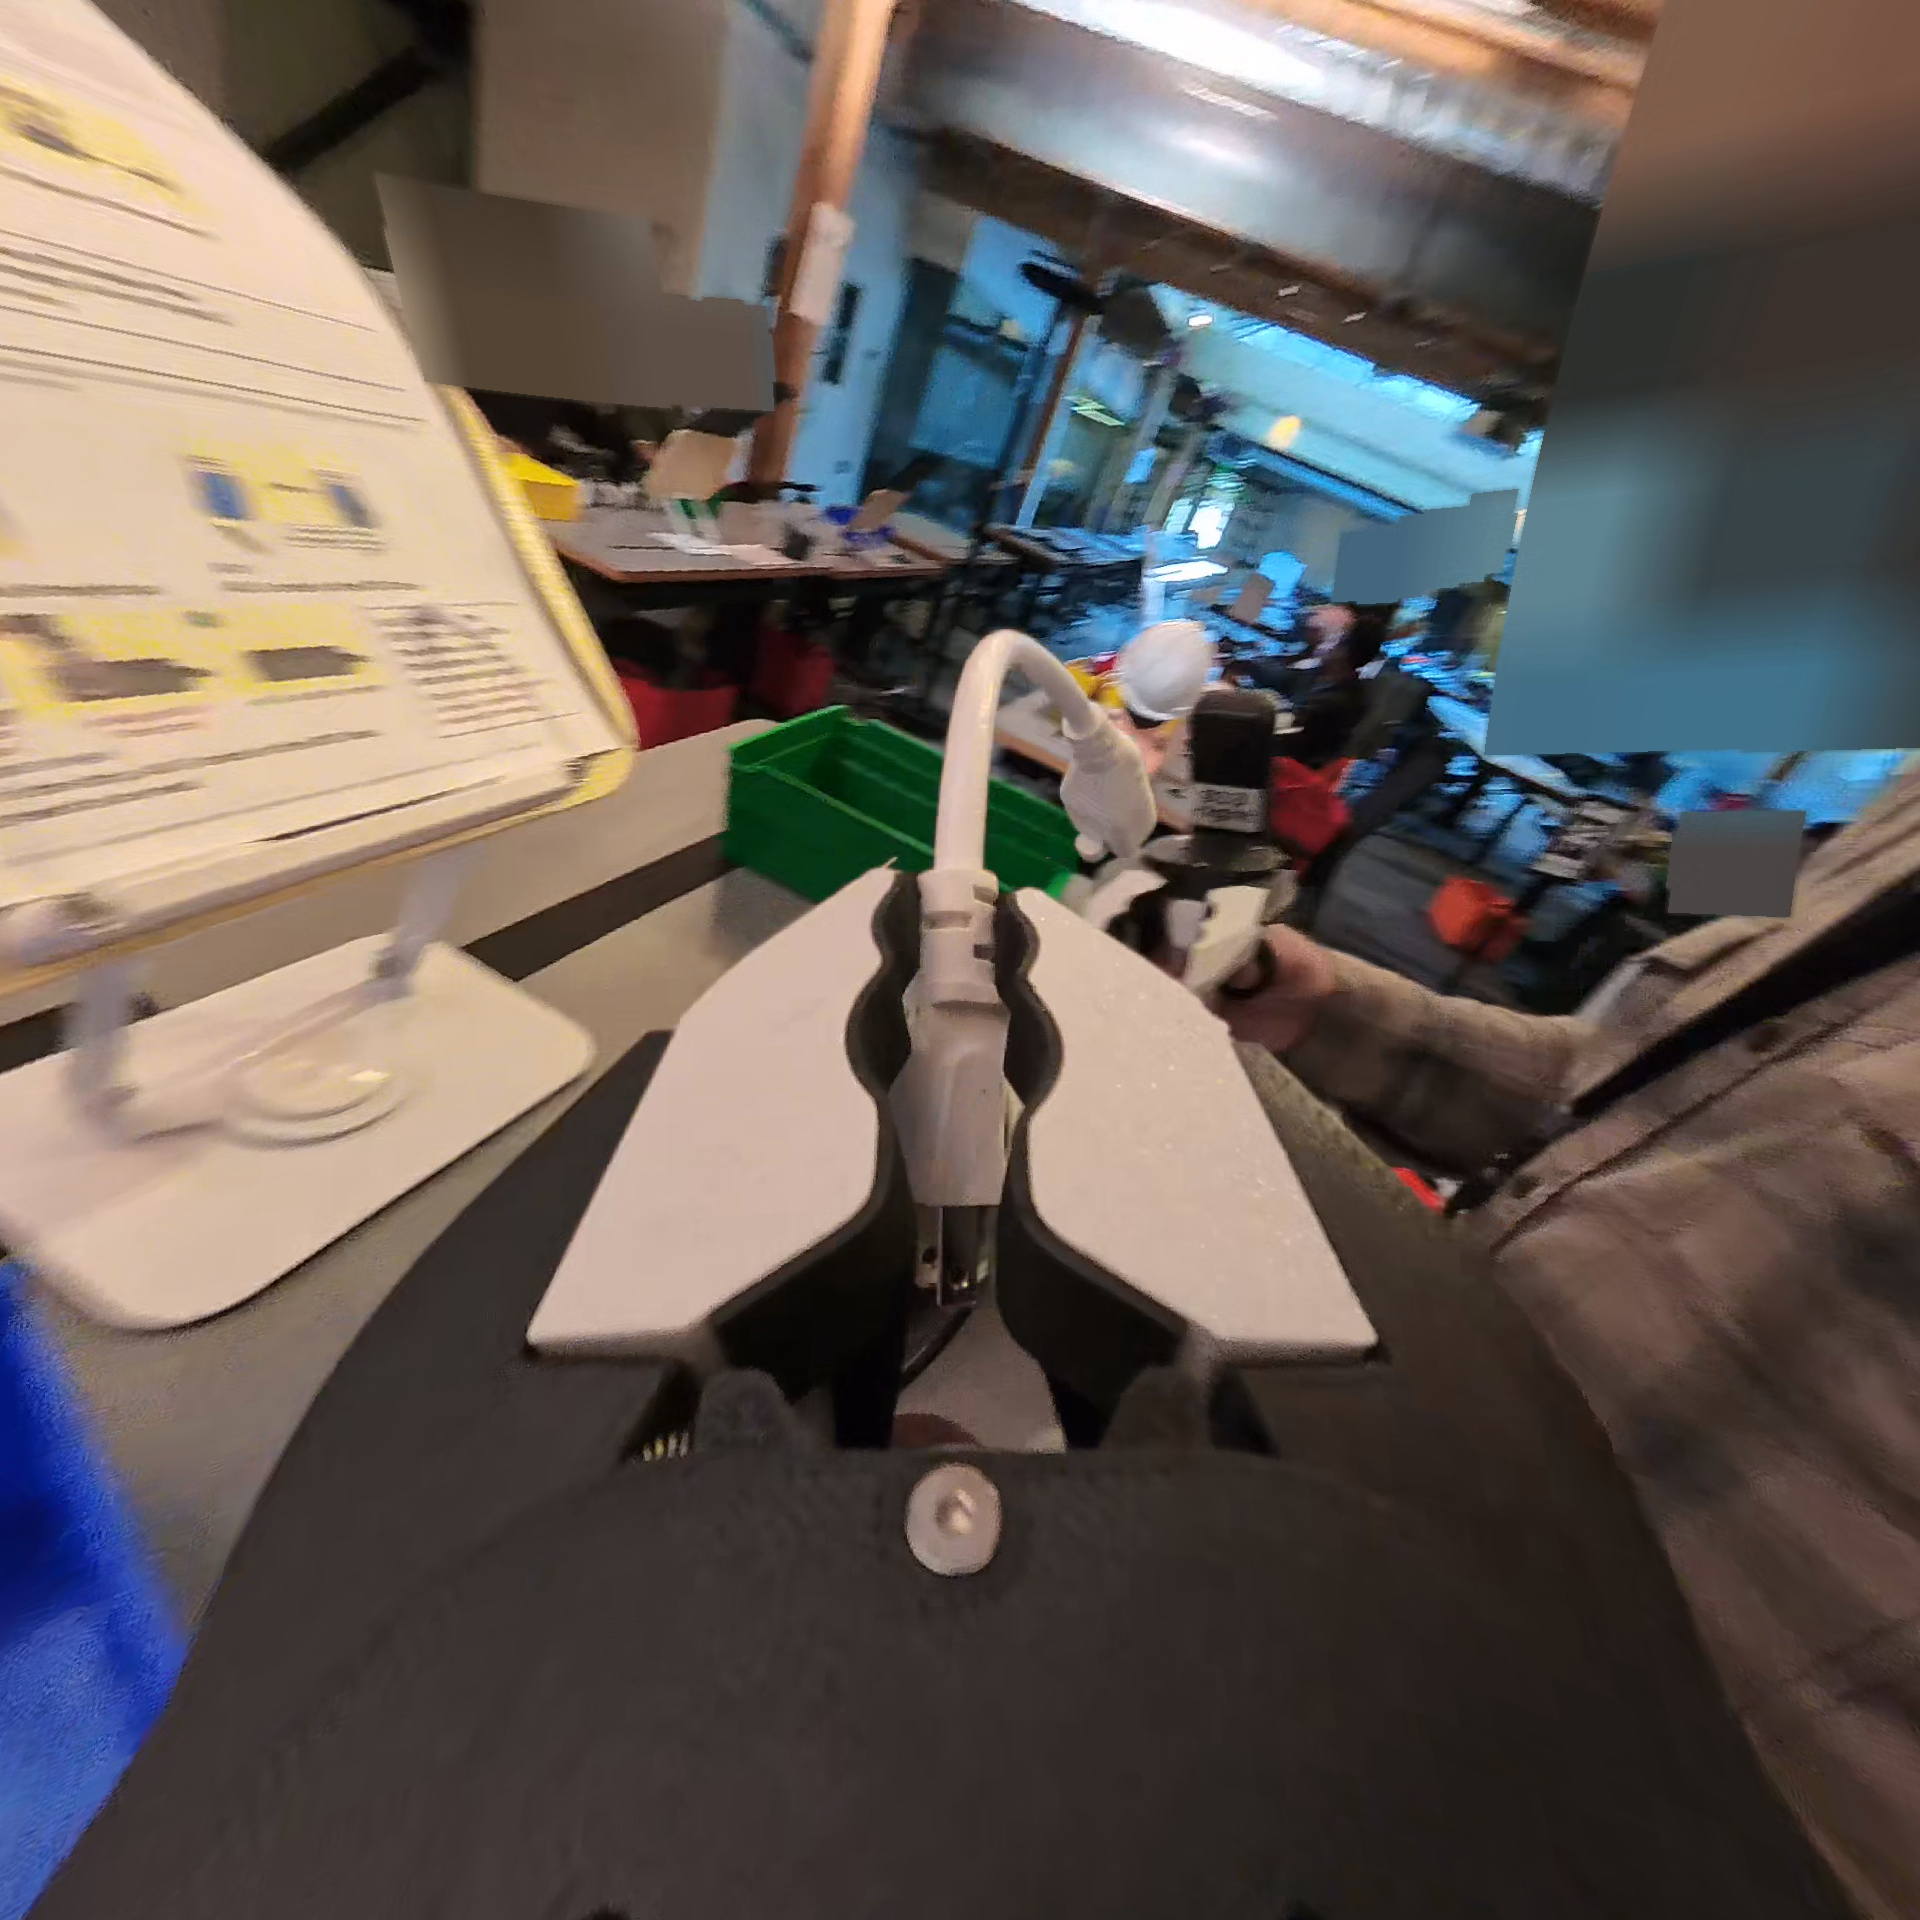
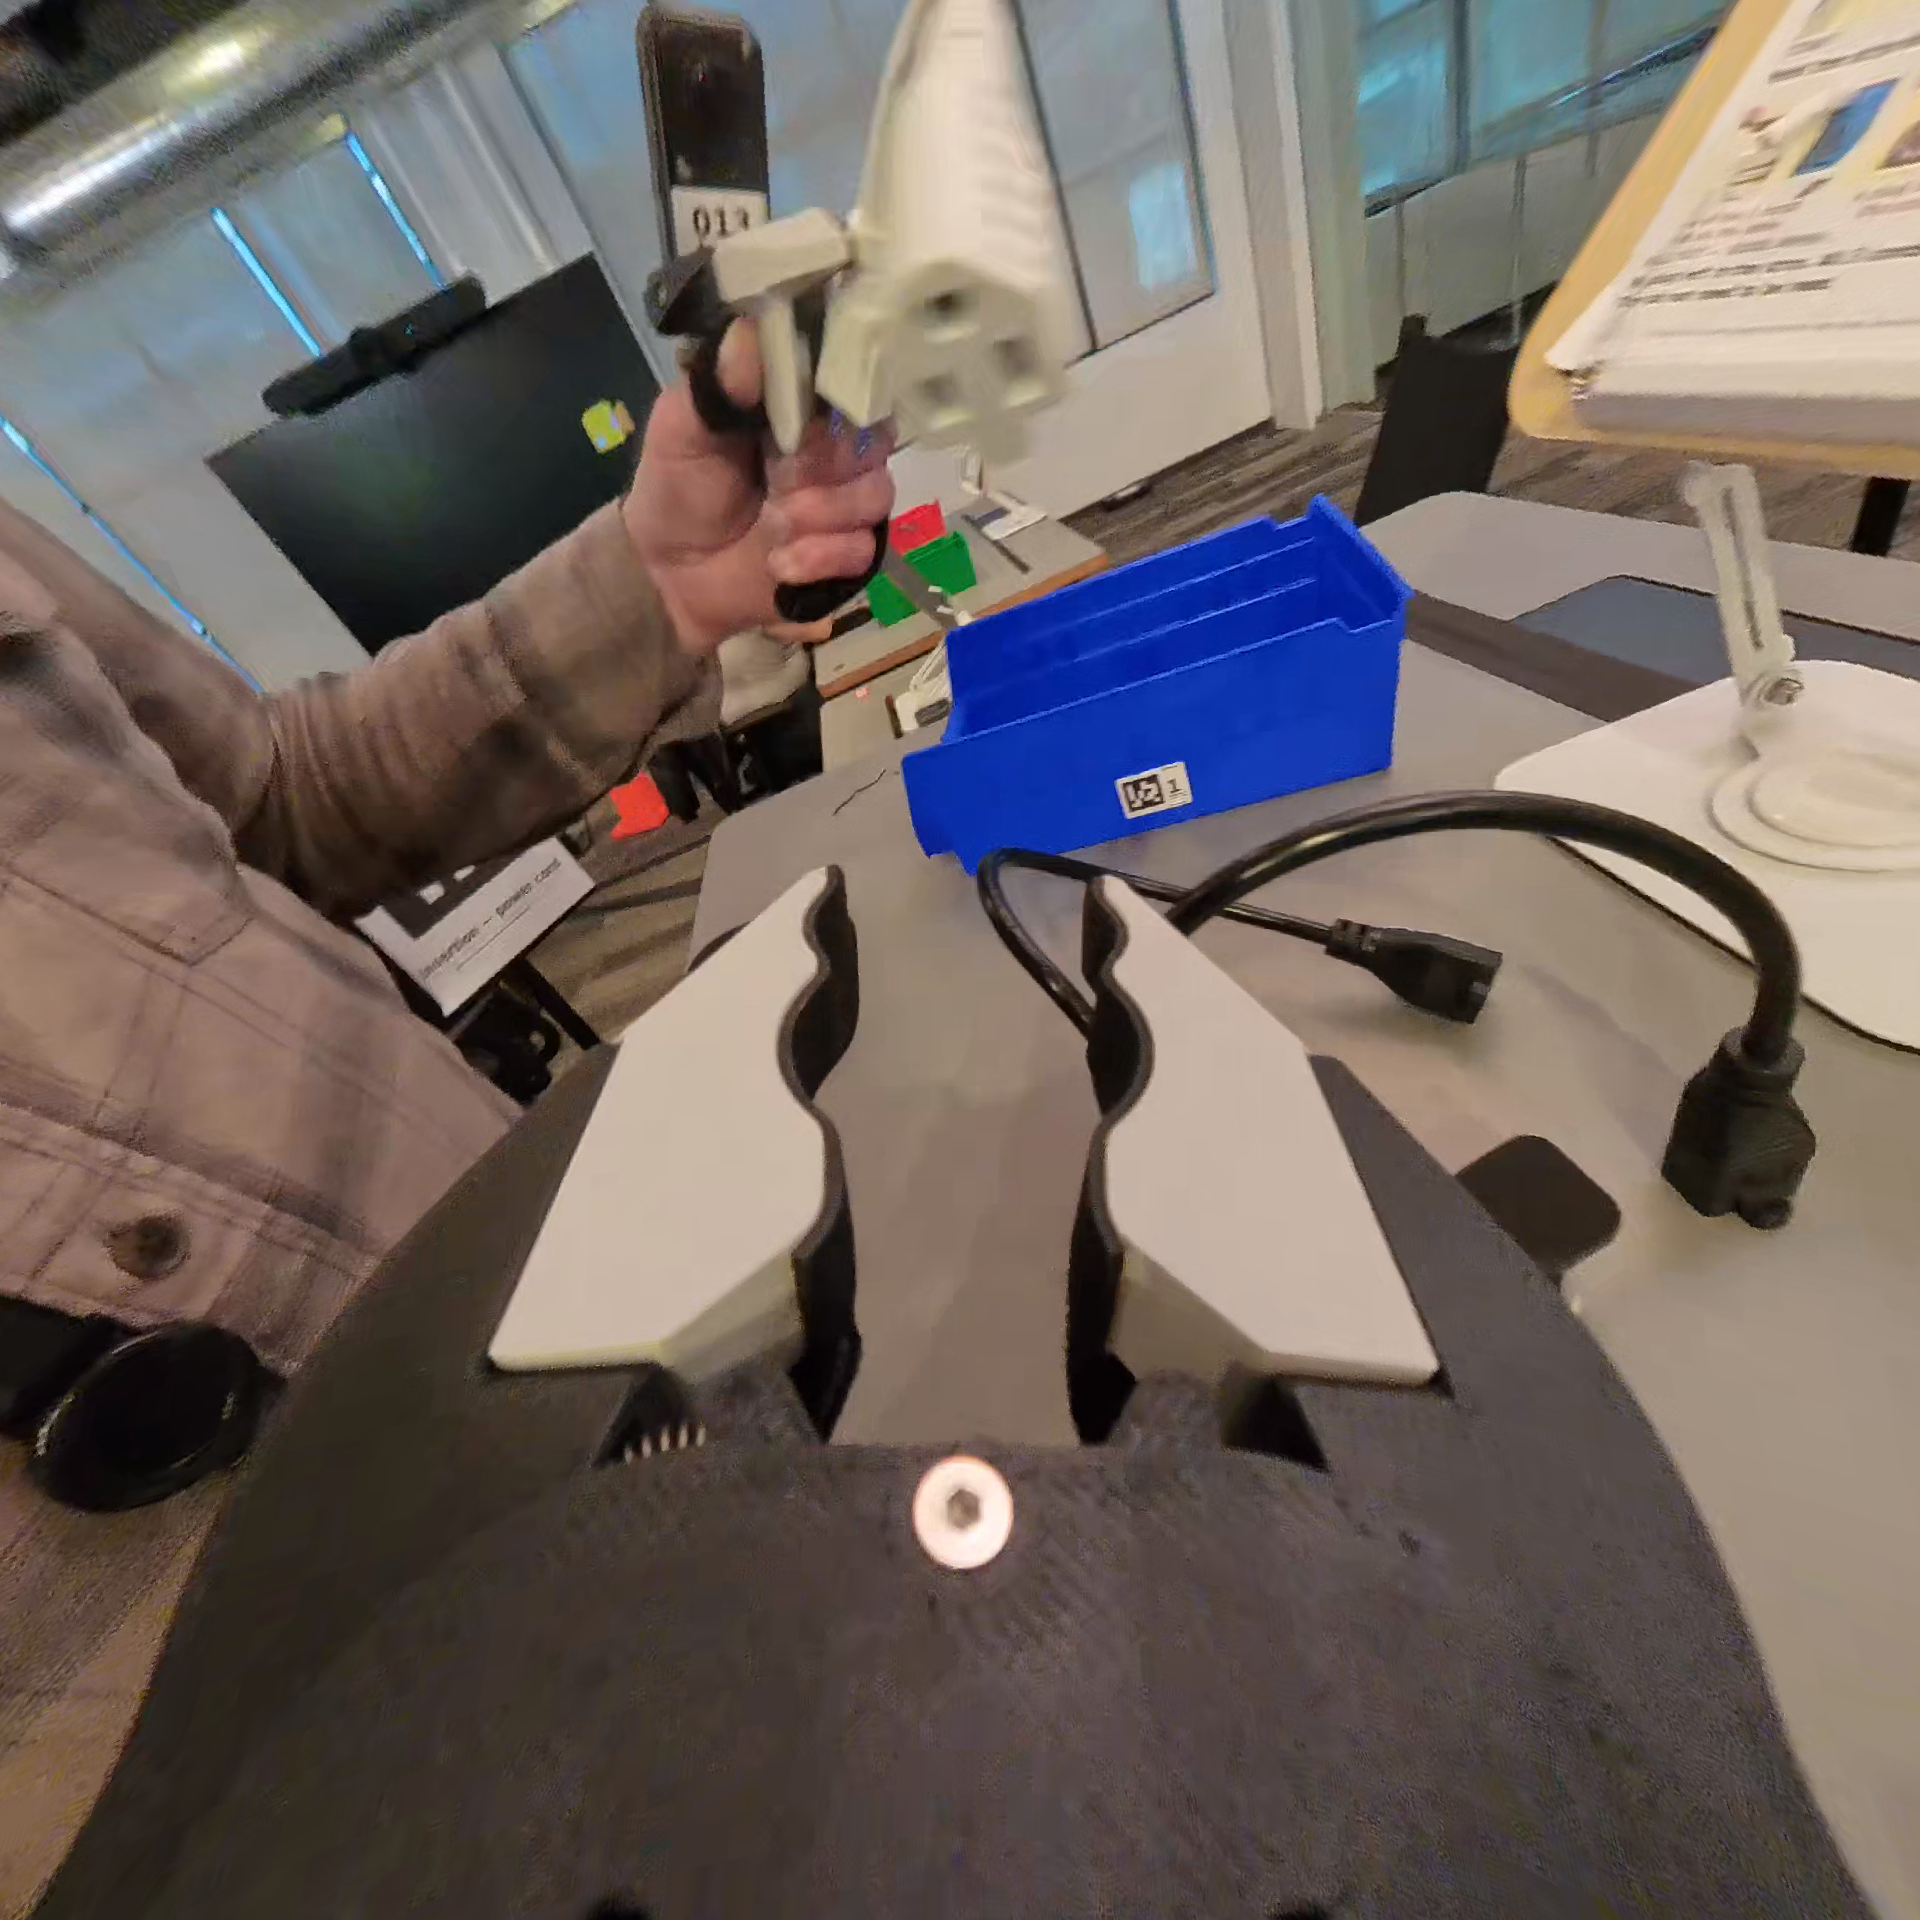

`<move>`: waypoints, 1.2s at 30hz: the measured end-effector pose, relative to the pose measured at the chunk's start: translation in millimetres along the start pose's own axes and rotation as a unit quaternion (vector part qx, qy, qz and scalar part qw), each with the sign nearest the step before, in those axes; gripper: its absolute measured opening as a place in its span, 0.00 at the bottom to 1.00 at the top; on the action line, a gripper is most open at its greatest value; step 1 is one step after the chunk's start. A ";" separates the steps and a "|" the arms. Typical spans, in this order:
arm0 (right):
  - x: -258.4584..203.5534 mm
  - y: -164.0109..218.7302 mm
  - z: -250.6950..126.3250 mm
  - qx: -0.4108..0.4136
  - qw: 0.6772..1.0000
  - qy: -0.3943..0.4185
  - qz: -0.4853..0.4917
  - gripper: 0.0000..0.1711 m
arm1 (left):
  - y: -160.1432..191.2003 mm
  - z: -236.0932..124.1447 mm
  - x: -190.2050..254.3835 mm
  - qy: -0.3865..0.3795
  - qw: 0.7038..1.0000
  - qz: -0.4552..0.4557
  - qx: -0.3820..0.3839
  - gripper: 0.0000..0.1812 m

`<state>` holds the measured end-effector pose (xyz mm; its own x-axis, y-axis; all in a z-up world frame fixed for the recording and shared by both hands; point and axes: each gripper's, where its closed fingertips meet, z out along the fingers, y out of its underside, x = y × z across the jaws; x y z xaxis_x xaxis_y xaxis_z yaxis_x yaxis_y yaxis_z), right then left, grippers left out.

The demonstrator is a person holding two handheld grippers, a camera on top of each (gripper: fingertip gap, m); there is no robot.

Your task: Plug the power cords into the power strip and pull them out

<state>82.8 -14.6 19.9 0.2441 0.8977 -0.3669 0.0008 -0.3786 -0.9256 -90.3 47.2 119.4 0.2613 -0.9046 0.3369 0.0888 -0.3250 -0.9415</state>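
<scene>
My left gripper (image 1: 951,883) is shut on the plug (image 1: 951,1049) of a short white power cord, with the metal prongs pointing back at the camera. The cord arcs up and its white socket end (image 1: 1107,790) hangs to the right. My right gripper (image 2: 961,883) is open and empty, low over the grey table (image 2: 1538,1070). A thin black cord with its connector (image 2: 1423,961) and a thick black cord with its socket end (image 2: 1740,1143) lie on the table just ahead and to the right. The left gripper shows raised in the right wrist view, with the white socket end (image 2: 956,353) facing me. No power strip is in view.
A blue bin (image 2: 1164,707) stands behind the black cords. A green bin (image 1: 831,790) sits at the table's far edge. A document stand (image 1: 260,468) on a white base (image 2: 1818,790) takes up one side. The person's plaid sleeve (image 2: 208,831) is close by. About 20 centimeters separates my left fingertips from my right. The white base (image 2: 1818,790) is about 40 centimeters from both grippers' fingertips. The left camera catches it too, in the left wrist view (image 1: 295,1088).
</scene>
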 end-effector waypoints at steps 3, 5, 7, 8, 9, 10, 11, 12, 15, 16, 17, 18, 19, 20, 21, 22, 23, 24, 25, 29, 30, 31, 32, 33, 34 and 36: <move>6.4 -7.3 0.3 0.031 0.999 0.004 0.003 0.29 | 16.2 36.3 16.8 0.068 0.997 -0.036 0.002 0.07; 6.0 -20.7 2.2 0.063 0.998 0.001 -0.013 0.33 | 28.6 60.4 29.0 0.113 0.992 -0.063 0.003 0.07; 6.5 -32.8 5.0 0.083 0.996 0.001 -0.033 0.34 | 42.1 82.9 40.5 0.155 0.984 -0.090 -0.005 0.07; 6.2 -36.2 7.5 0.082 0.996 -0.002 -0.043 0.35 | 47.2 92.8 46.3 0.176 0.979 -0.103 -0.006 0.07; 5.2 -39.9 10.0 0.082 0.995 -0.006 -0.049 0.36 | 51.9 101.8 52.0 0.198 0.973 -0.118 -0.008 0.07; 2.2 -44.6 12.2 0.086 0.995 -0.015 -0.052 0.36 | 56.9 110.5 56.6 0.213 0.968 -0.132 -0.014 0.07; -2.3 -49.8 13.6 0.093 0.994 -0.028 -0.056 0.36 | 61.7 118.0 61.4 0.228 0.964 -0.138 -0.020 0.07; -5.6 -54.9 14.0 0.103 0.992 -0.037 -0.058 0.36 | 66.3 124.8 65.9 0.239 0.960 -0.142 -0.028 0.07; -8.4 -68.6 11.1 0.131 0.989 -0.059 -0.045 0.33 | 80.3 144.6 76.8 0.265 0.949 -0.161 -0.060 0.07; -9.7 -71.2 9.4 0.133 0.988 -0.067 -0.049 0.26 | 84.1 150.8 79.7 0.271 0.946 -0.164 -0.068 0.07; -12.6 -73.1 7.6 0.134 0.986 -0.080 -0.057 0.11 | 87.0 156.5 82.0 0.277 0.943 -0.167 -0.076 0.07; -16.2 -75.5 5.5 0.134 0.984 -0.095 -0.064 0.02 | 87.0 161.6 83.0 0.283 0.940 -0.174 -0.078 0.07; -15.4 -79.3 3.4 0.136 0.984 -0.096 -0.063 0.02 | 84.2 165.3 83.3 0.291 0.937 -0.180 -0.073 0.07; -13.2 -82.3 1.4 0.132 0.985 -0.093 -0.064 0.01 | 81.6 168.6 82.9 0.297 0.935 -0.182 -0.071 0.07; -10.5 -84.2 -0.7 0.124 0.986 -0.089 -0.068 0.00 | 79.3 171.3 83.7 0.305 0.932 -0.183 -0.071 0.08; -7.6 -86.0 -2.9 0.117 0.987 -0.084 -0.069 0.00 | 76.7 174.2 83.8 0.310 0.929 -0.188 -0.071 0.08; -5.0 -87.9 -4.6 0.112 0.988 -0.080 -0.065 0.00 | 74.6 177.1 83.2 0.314 0.927 -0.191 -0.071 0.08; -3.9 -89.6 -6.2 0.109 0.989 -0.080 -0.058 0.00 | 72.0 179.0 83.1 0.319 0.925 -0.193 -0.069 0.08; -1.5 -90.7 -7.4 0.107 0.990 -0.074 -0.053 0.00 | 70.4 180.9 82.5 0.321 0.925 -0.192 -0.069 0.08; 13.1 -89.6 -10.9 0.094 0.995 -0.031 -0.028 0.00 | 70.8 186.8 74.2 0.287 0.942 -0.153 -0.084 0.13; 18.0 -89.0 -12.9 0.091 0.995 -0.018 -0.022 0.00 | 68.9 186.4 70.7 0.273 0.949 -0.138 -0.083 0.17; 22.1 -87.4 -14.5 0.084 0.996 -0.007 -0.017 0.00 | 65.3 185.1 67.0 0.260 0.954 -0.127 -0.079 0.19; 25.2 -86.7 -16.3 0.080 0.997 0.003 -0.015 0.00 | 62.4 183.5 62.9 0.244 0.960 -0.114 -0.079 0.22; 28.0 -86.5 -17.8 0.076 0.997 0.012 -0.012 0.00 | 63.4 182.6 59.2 0.223 0.966 -0.089 -0.091 0.25; 30.3 -86.4 -18.9 0.072 0.997 0.018 -0.006 0.00 | 67.0 182.4 55.5 0.198 0.972 -0.057 -0.111 0.28; 30.3 -88.7 -20.0 0.075 0.997 0.016 -0.004 0.00 | 74.1 181.4 54.6 0.172 0.974 -0.009 -0.148 0.30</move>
<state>109.5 41.7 92.8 0.2761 0.8921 -0.3577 -0.1405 -0.3307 -0.9332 105.0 23.8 67.2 -0.0800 -0.9207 0.3820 -0.2036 -0.3601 -0.9104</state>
